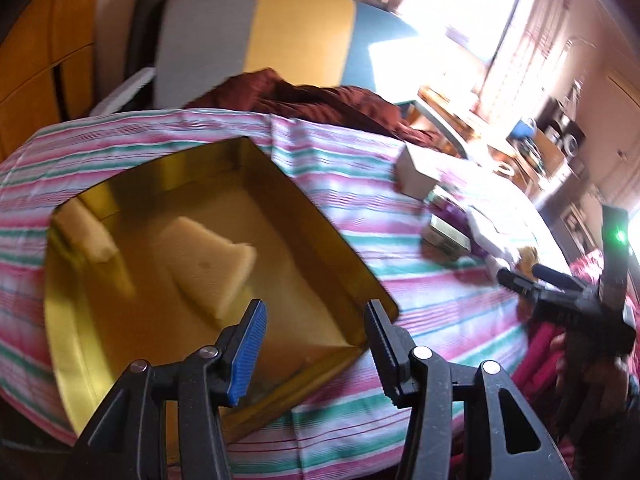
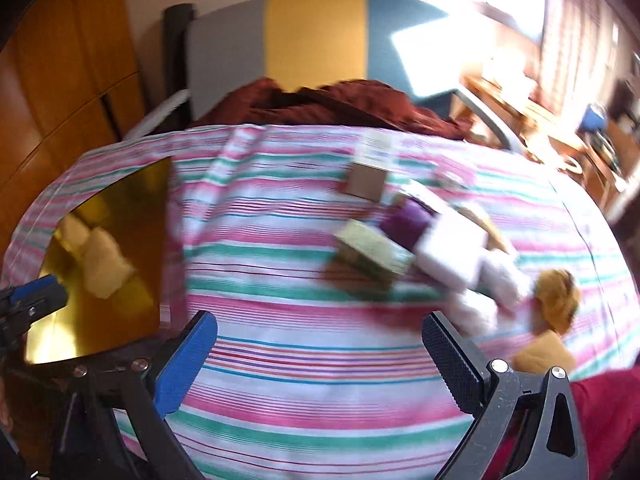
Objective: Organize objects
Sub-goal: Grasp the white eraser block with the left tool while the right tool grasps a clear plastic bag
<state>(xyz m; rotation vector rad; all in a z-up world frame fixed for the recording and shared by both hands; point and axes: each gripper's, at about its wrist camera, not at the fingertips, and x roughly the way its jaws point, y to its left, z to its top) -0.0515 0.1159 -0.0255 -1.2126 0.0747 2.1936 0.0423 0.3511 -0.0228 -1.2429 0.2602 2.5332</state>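
Left wrist: spread fingers (image 1: 256, 336) of left gripper (image 1: 316, 340) over gold tin (image 1: 100, 320).

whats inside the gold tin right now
The gold tin holds one pale yellow sponge-like block lying on its floor; the shapes on the walls look like its reflections. The near corner is hidden behind the left gripper, which is open.

Both grippers are black plastic with silver rivets, one blue ribbed pad (image 1: 249, 354) and one black serrated pad (image 2: 454, 364).
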